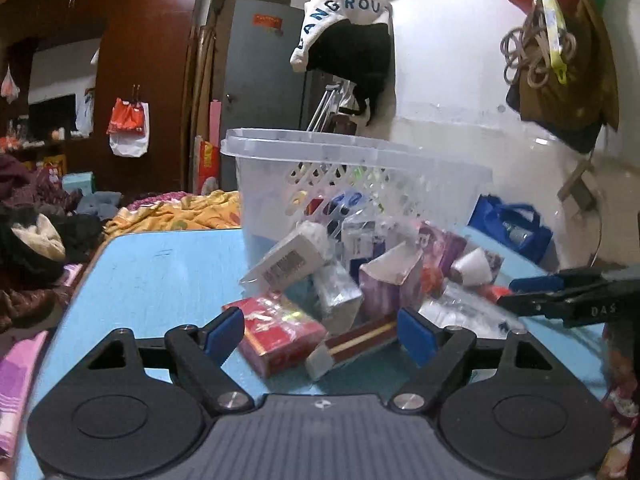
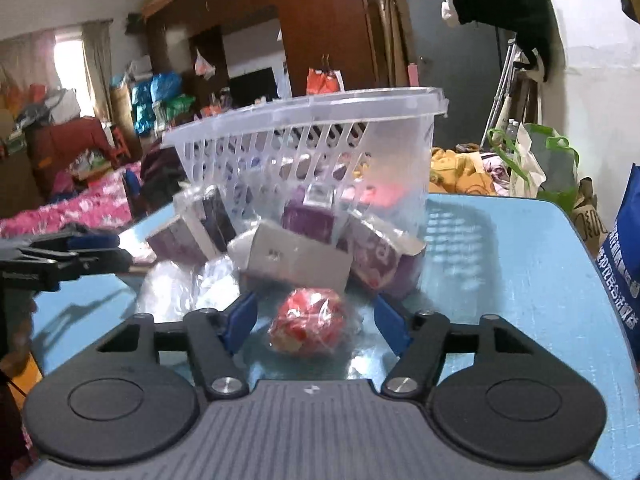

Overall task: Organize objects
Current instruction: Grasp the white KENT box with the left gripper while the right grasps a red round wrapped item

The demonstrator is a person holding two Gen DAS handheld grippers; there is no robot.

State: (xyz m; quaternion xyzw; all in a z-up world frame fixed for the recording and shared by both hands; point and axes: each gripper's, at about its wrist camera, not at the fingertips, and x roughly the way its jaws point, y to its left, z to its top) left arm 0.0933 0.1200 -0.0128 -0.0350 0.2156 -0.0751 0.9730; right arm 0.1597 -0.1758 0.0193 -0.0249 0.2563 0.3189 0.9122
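A clear plastic basket stands on the blue table, also in the right wrist view. Small boxes and packets lie piled before it: a white barcode box, a purple box, a red packet and a brown striped box. My left gripper is open, with the red packet and striped box between its fingers. My right gripper is open around a red wrapped round packet; it shows at the left view's right edge. A grey box and purple boxes lie just beyond.
Clear plastic wrap lies left of the red round packet. A blue bag stands at the table's right edge. A cluttered bed with clothes lies behind the table. A jacket hangs on the wall.
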